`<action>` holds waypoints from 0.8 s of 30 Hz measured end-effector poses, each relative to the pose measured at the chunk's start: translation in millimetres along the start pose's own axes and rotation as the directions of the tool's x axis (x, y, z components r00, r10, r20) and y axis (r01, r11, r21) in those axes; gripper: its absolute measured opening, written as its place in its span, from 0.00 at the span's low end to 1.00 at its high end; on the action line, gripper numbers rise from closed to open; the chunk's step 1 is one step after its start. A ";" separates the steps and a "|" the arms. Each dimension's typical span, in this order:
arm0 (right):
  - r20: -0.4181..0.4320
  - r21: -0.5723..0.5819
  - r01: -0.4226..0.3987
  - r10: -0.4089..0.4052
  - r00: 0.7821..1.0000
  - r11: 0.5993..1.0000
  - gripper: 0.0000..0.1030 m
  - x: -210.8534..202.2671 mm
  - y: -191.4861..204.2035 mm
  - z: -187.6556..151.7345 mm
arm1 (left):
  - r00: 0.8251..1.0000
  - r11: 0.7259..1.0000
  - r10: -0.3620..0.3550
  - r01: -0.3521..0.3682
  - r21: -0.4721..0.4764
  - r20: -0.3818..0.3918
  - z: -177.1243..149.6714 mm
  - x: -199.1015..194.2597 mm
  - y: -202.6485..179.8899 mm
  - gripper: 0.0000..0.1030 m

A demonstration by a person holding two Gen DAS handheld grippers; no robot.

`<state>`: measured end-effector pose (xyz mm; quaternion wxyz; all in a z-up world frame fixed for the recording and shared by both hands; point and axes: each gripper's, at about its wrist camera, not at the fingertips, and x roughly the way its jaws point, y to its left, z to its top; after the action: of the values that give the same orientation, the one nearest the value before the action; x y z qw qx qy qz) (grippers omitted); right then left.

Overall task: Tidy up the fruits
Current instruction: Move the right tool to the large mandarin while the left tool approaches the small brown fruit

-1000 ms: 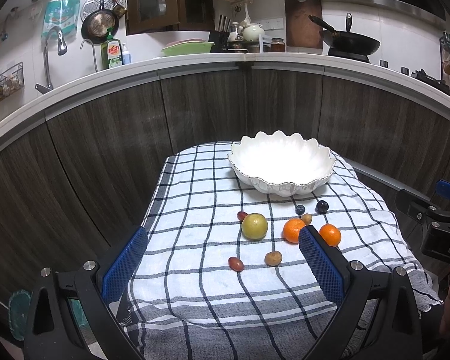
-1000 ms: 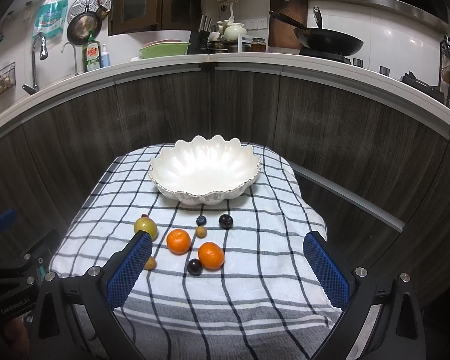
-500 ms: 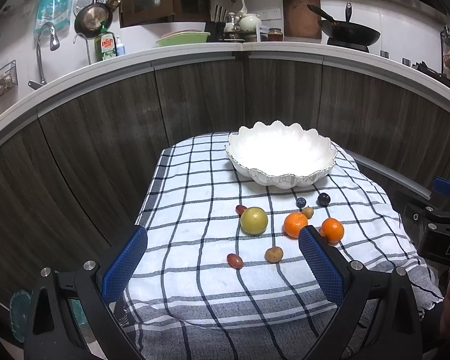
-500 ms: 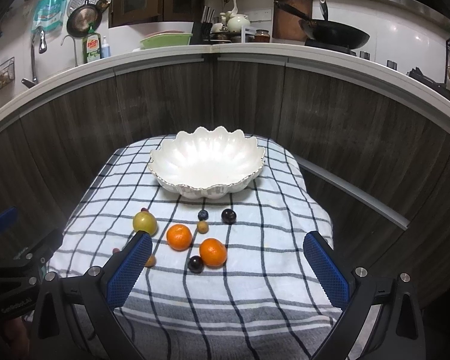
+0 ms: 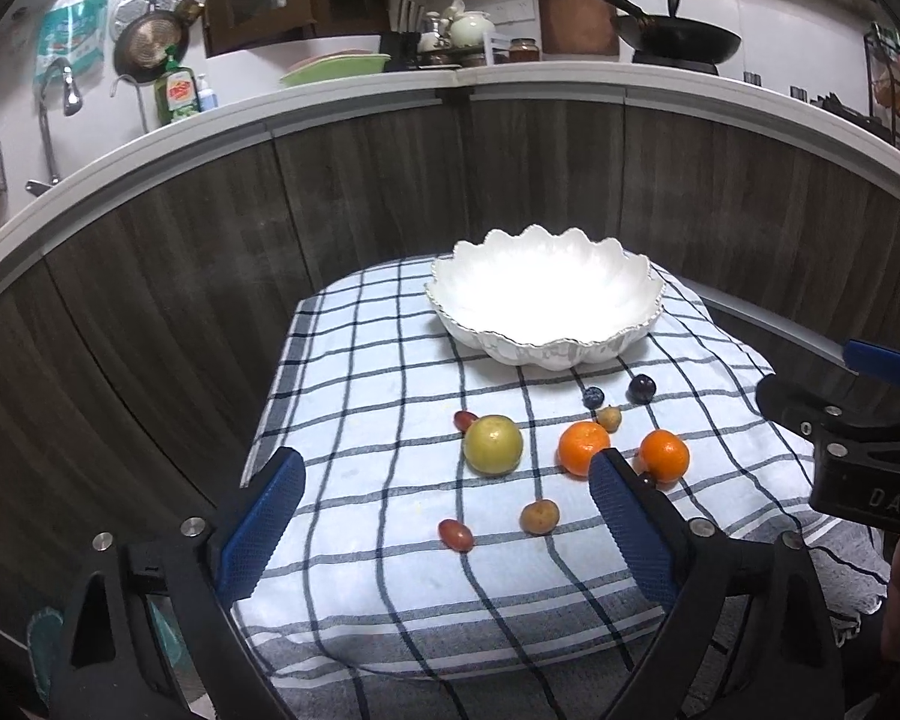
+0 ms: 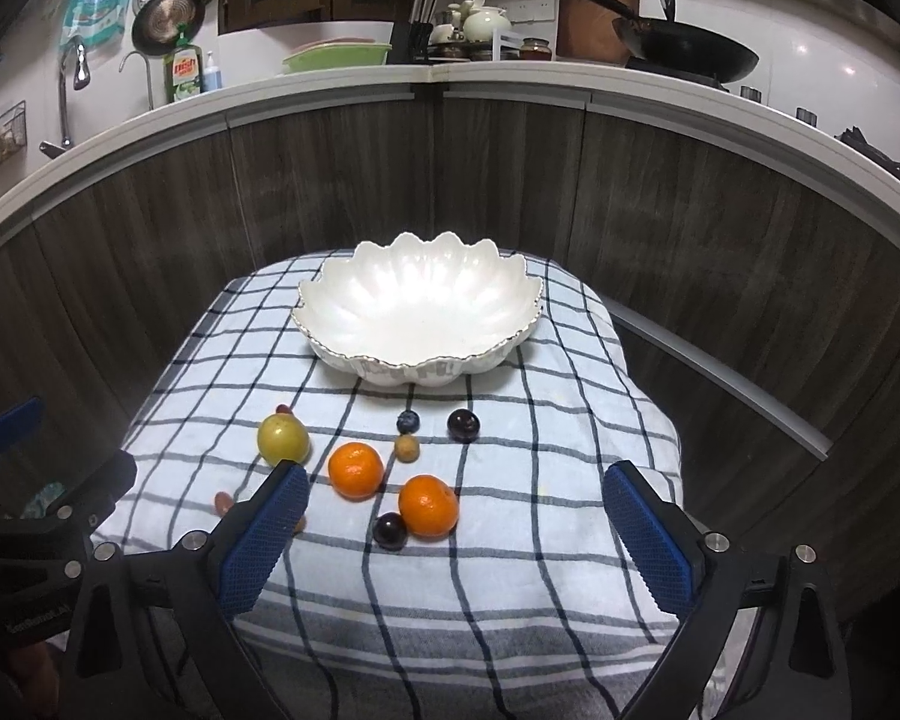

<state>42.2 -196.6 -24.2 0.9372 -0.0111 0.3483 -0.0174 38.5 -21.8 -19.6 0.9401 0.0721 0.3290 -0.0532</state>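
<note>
Both my tools, left [image 5: 444, 516] and right [image 6: 456, 522], just narrowed slightly, spread and empty; round oranges [image 6: 428, 506] may roll off the cloth [image 6: 510, 570]

A checked cloth [image 6: 510, 588] covers the table (white bowl [image 6: 417, 306] far, loose fruit [image 6: 356, 470] nearer).

White letters "DAS" stand on the black body of the right tool [image 5: 868, 498] at the frame's right edge; the green dish-soap bottle [image 6: 186, 73] label is unreadable.
</note>
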 end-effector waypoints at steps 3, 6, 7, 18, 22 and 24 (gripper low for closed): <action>-0.021 0.003 -0.008 0.008 1.000 1.000 0.90 9.1 -2.5 -0.1 | 1.000 1.000 -0.011 0.011 0.010 -0.009 0.4 5.9 -4.6 0.93; -0.042 0.005 -0.020 0.020 0.999 1.000 0.89 17.6 -4.3 0.4 | 0.999 0.999 -0.023 0.024 0.024 -0.026 0.5 13.0 -9.0 0.92; -0.046 0.005 -0.024 0.024 0.999 1.000 0.89 20.4 -4.4 0.1 | 0.999 0.999 -0.026 0.027 0.028 -0.030 0.6 14.9 -10.6 0.91; -0.103 0.011 -0.059 0.060 0.993 0.998 0.80 52.0 -5.5 -1.6 | 0.996 0.996 -0.055 0.060 0.063 -0.077 -0.5 41.2 -25.1 0.82; -0.119 0.016 -0.058 0.060 0.991 0.998 0.80 62.0 -6.8 -3.1 | 0.994 0.996 -0.057 0.063 0.061 -0.094 -0.7 54.0 -28.4 0.78; -0.128 0.022 -0.061 0.063 0.990 0.998 0.80 66.6 -7.1 -3.7 | 0.992 0.996 -0.063 0.070 0.060 -0.105 -1.7 59.1 -30.5 0.77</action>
<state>90.0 -206.5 -70.3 0.9128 0.0092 0.4081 0.0080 79.0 -54.7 -61.0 0.9168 0.0935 0.3775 -0.0911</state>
